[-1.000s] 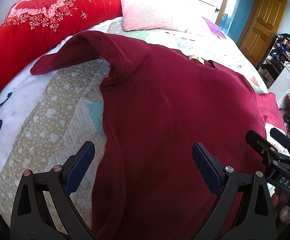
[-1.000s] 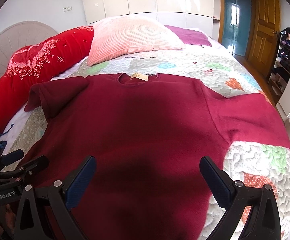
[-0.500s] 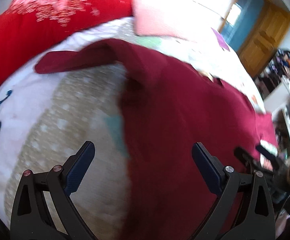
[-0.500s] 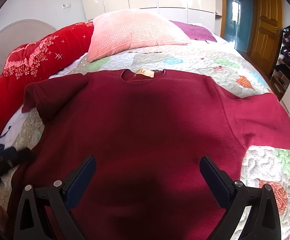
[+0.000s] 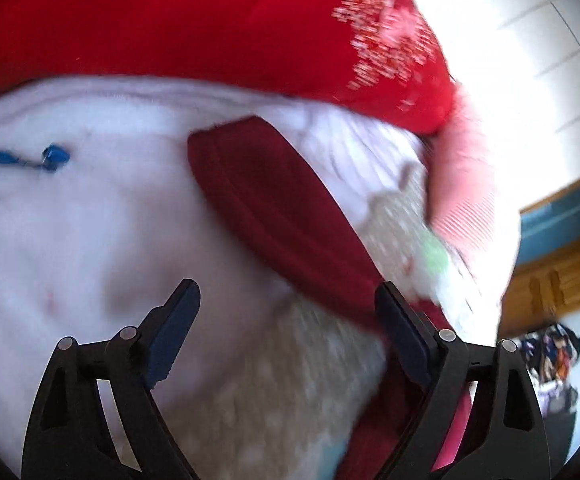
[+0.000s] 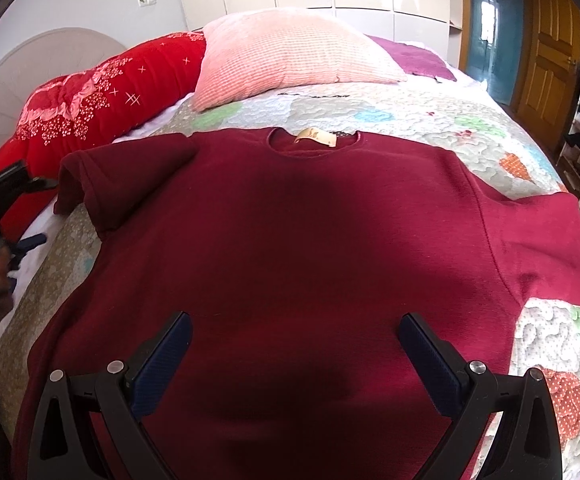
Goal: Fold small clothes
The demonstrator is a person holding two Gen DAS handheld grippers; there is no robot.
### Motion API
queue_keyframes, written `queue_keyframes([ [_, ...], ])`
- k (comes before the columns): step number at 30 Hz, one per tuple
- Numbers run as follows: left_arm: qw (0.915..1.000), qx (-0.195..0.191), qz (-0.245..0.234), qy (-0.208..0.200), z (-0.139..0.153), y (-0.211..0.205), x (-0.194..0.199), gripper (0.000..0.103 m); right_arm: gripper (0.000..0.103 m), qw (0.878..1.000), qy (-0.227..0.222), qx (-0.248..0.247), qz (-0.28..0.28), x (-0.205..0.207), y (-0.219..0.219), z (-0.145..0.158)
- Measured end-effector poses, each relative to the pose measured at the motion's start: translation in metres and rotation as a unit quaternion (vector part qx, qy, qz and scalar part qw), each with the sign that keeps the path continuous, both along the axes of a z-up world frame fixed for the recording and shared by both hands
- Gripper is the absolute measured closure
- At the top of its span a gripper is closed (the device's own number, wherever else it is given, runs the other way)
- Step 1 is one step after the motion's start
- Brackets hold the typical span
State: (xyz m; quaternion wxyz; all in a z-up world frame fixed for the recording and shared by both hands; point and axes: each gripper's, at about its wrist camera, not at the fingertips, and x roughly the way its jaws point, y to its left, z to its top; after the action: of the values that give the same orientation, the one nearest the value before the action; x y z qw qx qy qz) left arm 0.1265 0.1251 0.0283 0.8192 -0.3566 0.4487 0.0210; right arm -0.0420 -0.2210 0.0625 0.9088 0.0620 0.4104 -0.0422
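A dark red short-sleeved shirt (image 6: 290,240) lies spread flat on the quilted bed, its neck and tan label (image 6: 313,136) at the far side. Its left sleeve (image 5: 274,208) stretches over the white sheet toward the red cushion. My left gripper (image 5: 288,300) hovers at the base of this sleeve, jaws wide and closing; the sleeve runs past the right finger and no pad presses on it. The picture is blurred. My right gripper (image 6: 293,332) stands open above the shirt's lower body, nothing between its fingers. The left gripper (image 6: 10,184) shows dimly at the left edge.
A long red cushion (image 5: 210,20) and a pink pillow (image 6: 290,52) lie along the head of the bed. A blue cord (image 5: 50,156) rests on the white sheet. The patchwork quilt (image 6: 409,120) spreads right toward a wooden door (image 6: 549,60) and cluttered shelves.
The left gripper swung away from the shirt's side, rolled, and came over the left sleeve near the red cushion. The right gripper has hardly shifted.
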Motion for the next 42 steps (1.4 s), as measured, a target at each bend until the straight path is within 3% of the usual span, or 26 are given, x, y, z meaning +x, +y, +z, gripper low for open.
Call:
queue_keyframes([
  [4,0.9999,0.010,0.013,0.004,-0.017,-0.003,0.021,0.028,0.000,1.000,0.005,0.000,0.007,0.006,0.002,-0.002],
  [5,0.9998,0.014,0.014,0.002,-0.018,-0.003,0.023,0.041,0.000,1.000,0.007,-0.001,0.009,0.008,0.002,-0.003],
  [6,0.9996,0.024,0.012,-0.004,-0.017,-0.004,0.027,0.065,0.000,1.000,0.009,-0.001,0.010,0.010,0.003,-0.004],
  [8,0.9998,0.020,-0.007,-0.003,-0.017,-0.005,0.036,0.090,0.000,1.000,0.012,0.000,0.011,0.013,0.003,-0.006],
  [10,0.9993,0.021,-0.022,-0.020,-0.003,-0.008,0.037,0.094,0.000,1.000,0.013,0.003,0.011,0.015,0.002,-0.007],
  [15,0.9850,0.107,-0.049,-0.126,0.090,-0.019,0.028,0.096,0.000,1.000,0.010,0.016,0.010,0.014,-0.002,-0.008],
  [20,0.9686,0.136,-0.076,-0.194,0.173,-0.039,0.020,0.096,0.000,1.000,0.001,0.024,0.008,0.011,-0.005,-0.003],
  [24,0.9494,0.125,-0.156,-0.242,0.213,-0.093,-0.009,0.096,0.000,1.000,-0.008,0.028,0.000,0.008,-0.013,0.003],
  [26,0.9383,0.115,-0.203,-0.255,0.214,-0.128,-0.026,0.096,0.000,0.999,-0.014,0.030,-0.011,0.005,-0.023,0.008],
  [29,0.9224,0.087,-0.280,-0.252,0.191,-0.191,-0.052,0.096,0.000,0.998,-0.027,0.034,-0.039,0.000,-0.044,0.017],
  [31,0.9107,0.066,-0.339,-0.226,0.158,-0.244,-0.064,0.096,0.000,0.996,-0.034,0.043,-0.065,-0.006,-0.065,0.023],
  [35,0.8983,0.027,-0.406,-0.166,0.086,-0.326,-0.076,0.096,0.000,0.990,-0.046,0.053,-0.119,-0.022,-0.105,0.033],
  [38,0.8784,0.002,-0.459,-0.131,0.046,-0.363,-0.082,0.094,0.000,0.986,-0.050,0.057,-0.148,-0.034,-0.129,0.038],
  [40,0.8724,-0.003,-0.476,-0.112,0.039,-0.369,-0.086,0.081,0.000,0.984,-0.051,0.059,-0.160,-0.041,-0.139,0.039],
  [42,0.8657,-0.004,-0.487,-0.114,0.047,-0.361,-0.092,0.058,0.000,0.981,-0.060,0.065,-0.173,-0.049,-0.150,0.043],
])
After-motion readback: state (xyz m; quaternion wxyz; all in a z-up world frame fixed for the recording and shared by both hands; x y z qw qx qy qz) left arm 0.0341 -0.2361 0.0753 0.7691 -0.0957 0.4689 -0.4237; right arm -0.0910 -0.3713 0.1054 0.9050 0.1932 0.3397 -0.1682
